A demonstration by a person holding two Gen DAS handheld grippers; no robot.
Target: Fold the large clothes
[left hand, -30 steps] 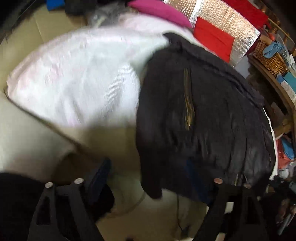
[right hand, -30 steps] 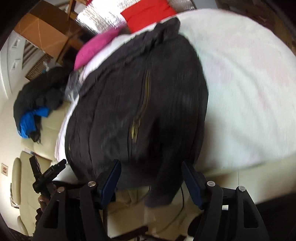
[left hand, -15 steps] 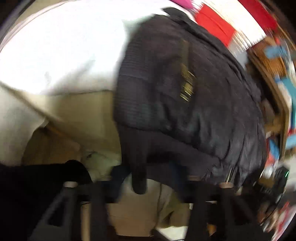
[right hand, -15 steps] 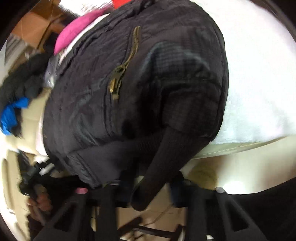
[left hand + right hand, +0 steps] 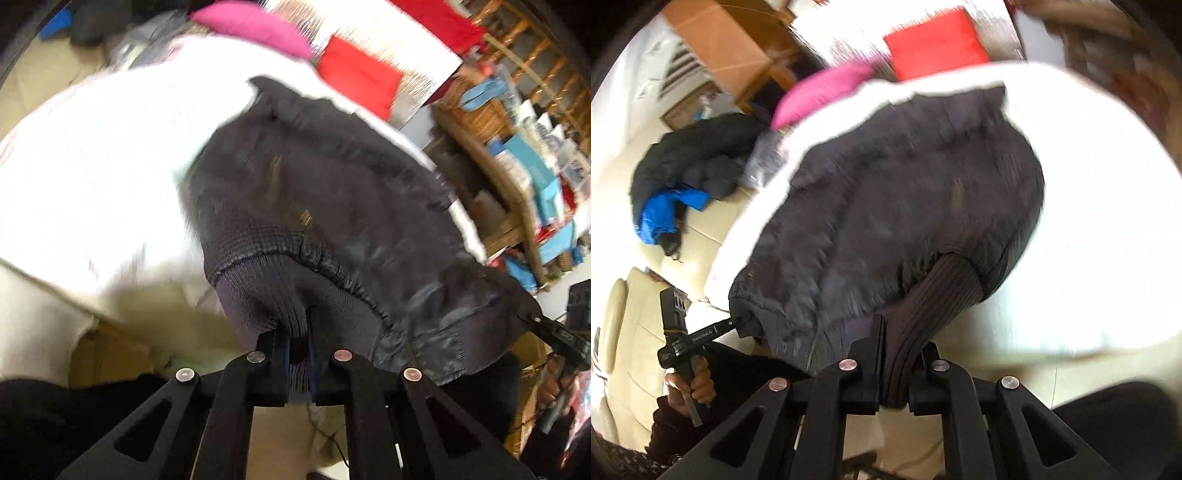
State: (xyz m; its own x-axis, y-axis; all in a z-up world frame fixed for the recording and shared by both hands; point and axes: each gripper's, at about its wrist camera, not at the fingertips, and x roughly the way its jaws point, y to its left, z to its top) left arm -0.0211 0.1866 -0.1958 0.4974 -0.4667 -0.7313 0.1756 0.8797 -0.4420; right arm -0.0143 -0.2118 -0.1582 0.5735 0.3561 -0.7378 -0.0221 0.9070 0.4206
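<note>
Claws, left point(image 5: 298, 363) and right point(image 5: 894, 371), each pinch ribbed knit hem of quilted black jacket point(image 5: 332, 206).

One black jacket point(image 5: 332, 206), one pink cushion point(image 5: 255, 27), two grippers point(image 5: 298, 363)

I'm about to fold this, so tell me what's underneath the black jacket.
The black jacket lies on a white blanket, which shows around it on every side but the near one. Anything directly beneath the jacket is covered and cannot be seen.
</note>
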